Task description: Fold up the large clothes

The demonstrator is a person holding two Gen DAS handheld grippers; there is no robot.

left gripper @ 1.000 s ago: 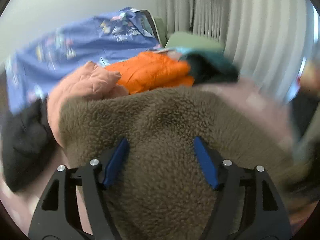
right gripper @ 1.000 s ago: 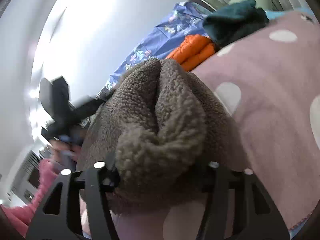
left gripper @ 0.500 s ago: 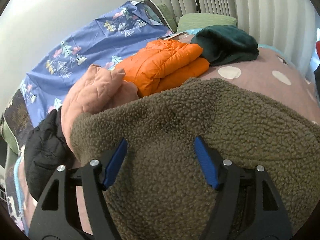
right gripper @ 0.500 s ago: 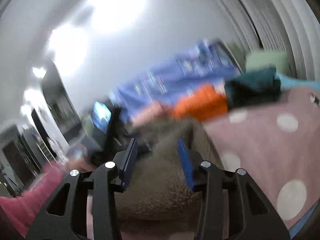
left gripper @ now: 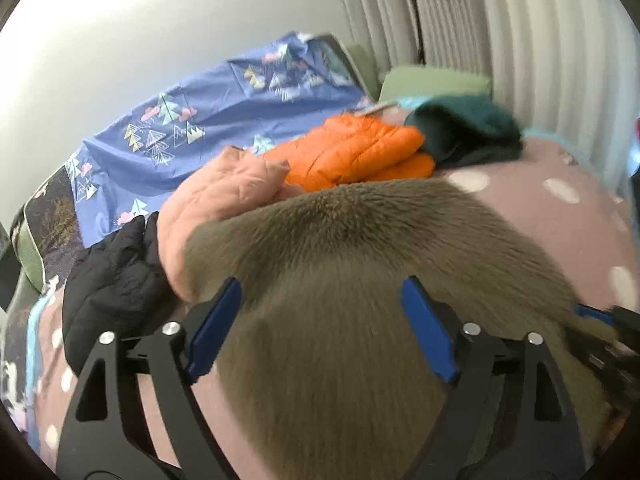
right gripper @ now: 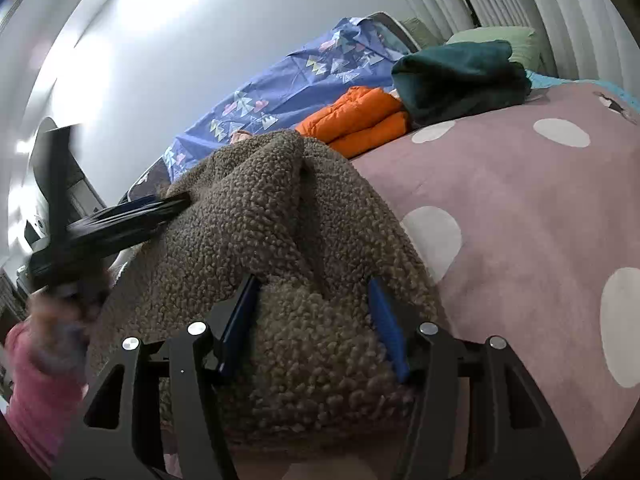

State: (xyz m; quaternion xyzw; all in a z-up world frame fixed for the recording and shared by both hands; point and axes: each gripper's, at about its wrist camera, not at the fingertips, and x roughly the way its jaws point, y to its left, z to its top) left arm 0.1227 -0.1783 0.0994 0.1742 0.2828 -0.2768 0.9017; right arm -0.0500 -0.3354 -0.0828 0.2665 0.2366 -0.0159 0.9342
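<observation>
A brown fleece garment [left gripper: 360,280] lies bunched on the pink polka-dot bed cover [left gripper: 560,220]. My left gripper [left gripper: 322,308] is open, its blue pads [left gripper: 216,328] wide apart over the fleece. My right gripper [right gripper: 312,312] is open too, with a hump of the fleece [right gripper: 280,220] between its pads [right gripper: 384,328], which do not press it. The left gripper also shows in the right wrist view [right gripper: 120,220], its tips against the fleece's far left edge. The right gripper's tip shows at the right edge of the left wrist view [left gripper: 600,316].
Folded clothes line the far side of the bed: a black jacket [left gripper: 112,272], a pink jacket [left gripper: 216,200], an orange puffer jacket [left gripper: 356,152] and a dark green garment [left gripper: 464,128]. A blue patterned sheet [left gripper: 200,132] hangs against the wall. Curtains [left gripper: 520,20] stand at the right.
My right gripper let go of the fleece bundle, swung away, and now sits open over the fleece again. My left gripper stayed open and shifted over the fleece.
</observation>
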